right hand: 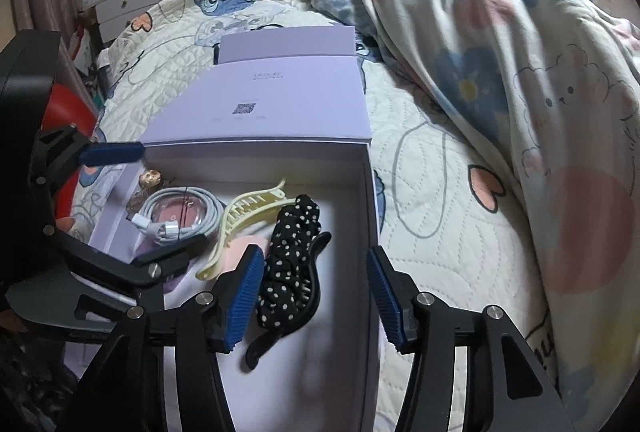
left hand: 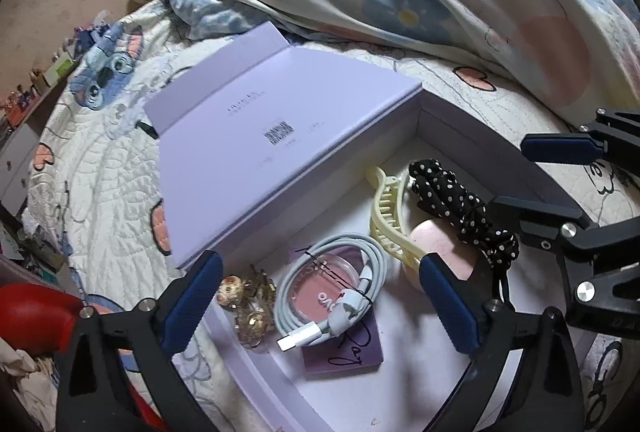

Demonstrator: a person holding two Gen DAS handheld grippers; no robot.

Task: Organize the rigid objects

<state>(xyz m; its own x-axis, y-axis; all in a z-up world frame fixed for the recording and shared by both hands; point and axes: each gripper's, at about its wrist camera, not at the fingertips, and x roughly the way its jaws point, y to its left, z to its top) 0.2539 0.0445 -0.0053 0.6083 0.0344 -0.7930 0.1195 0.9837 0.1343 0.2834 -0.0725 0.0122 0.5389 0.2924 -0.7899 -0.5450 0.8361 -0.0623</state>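
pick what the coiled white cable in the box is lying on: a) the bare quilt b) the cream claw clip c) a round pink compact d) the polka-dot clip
c: the coiled white cable lies on top of the round pink compact inside the lavender box, with the cream claw clip beside it.

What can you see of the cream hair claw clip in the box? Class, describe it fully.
The cream hair claw clip looks like glossy pale-yellow plastic: two curved halves with rows of long teeth that mesh, and a pair of pinch handles at its far end. It lies on its side on the white floor of the lilac box, untouched by either tongs. Its nearer part rests over a pink round case. The polka-dot black clip lies right beside it, and the coiled white cable is on the other side.
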